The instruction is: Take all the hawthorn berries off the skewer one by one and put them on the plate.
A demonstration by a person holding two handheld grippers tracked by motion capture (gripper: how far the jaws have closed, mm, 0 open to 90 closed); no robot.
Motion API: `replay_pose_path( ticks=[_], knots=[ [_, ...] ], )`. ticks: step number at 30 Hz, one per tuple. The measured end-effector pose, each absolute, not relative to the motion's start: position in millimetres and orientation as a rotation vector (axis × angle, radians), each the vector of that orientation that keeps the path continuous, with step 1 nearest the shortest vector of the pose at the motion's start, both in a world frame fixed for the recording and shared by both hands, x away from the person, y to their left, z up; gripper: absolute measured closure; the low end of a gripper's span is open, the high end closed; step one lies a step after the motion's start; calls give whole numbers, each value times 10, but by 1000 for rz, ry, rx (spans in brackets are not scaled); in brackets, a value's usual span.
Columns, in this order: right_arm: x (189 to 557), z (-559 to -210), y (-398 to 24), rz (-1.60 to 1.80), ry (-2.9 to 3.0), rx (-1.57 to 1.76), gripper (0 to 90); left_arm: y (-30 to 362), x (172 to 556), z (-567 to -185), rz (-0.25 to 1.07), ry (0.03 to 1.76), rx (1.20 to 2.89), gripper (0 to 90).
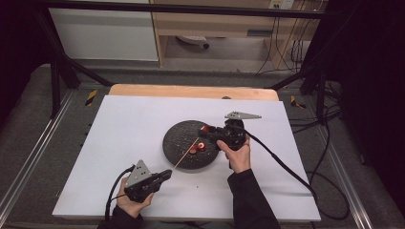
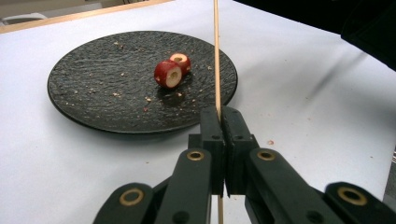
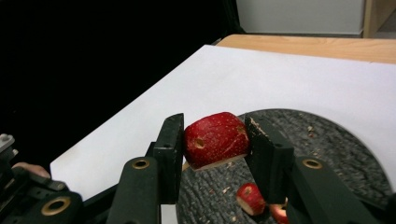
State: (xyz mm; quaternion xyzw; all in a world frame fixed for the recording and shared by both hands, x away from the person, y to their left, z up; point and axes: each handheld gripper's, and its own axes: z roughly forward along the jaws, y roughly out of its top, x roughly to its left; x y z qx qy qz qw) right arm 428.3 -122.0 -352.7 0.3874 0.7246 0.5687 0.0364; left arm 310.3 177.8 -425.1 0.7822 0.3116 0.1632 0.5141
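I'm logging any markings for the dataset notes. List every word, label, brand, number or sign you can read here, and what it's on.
None can be read: no view shows legible text.
The black plate, the fruit pieces, the wooden skewer and the white table cover carry no print.
The yellow-and-black markers on the floor rails show stripes, no words.

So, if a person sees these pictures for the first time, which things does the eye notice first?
Probably the red fruit piece, pierced with a small hole and clamped between the right tongs just above the dark round plate in the middle of the white table. Next comes the thin wooden skewer, pinched by the left tongs and slanting up over the plate's near edge. Two more red fruit pieces lie on the plate.
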Motion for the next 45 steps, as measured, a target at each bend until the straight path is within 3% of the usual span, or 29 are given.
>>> replay_pose_path(
  ticks=[13,33,45],
  knots=[
    [4462,-3491,-1445,1657,2147,1268,600,1815,3114,-4272,395,766,1892,884],
    [4347,-4316,-1172,1420,2349,1287,600,1838,3128,-4275,394,782,1888,884],
    [4305,-4495,-1094,1336,2402,1241,585,1833,3133,-4280,390,787,1890,883]
  ],
)
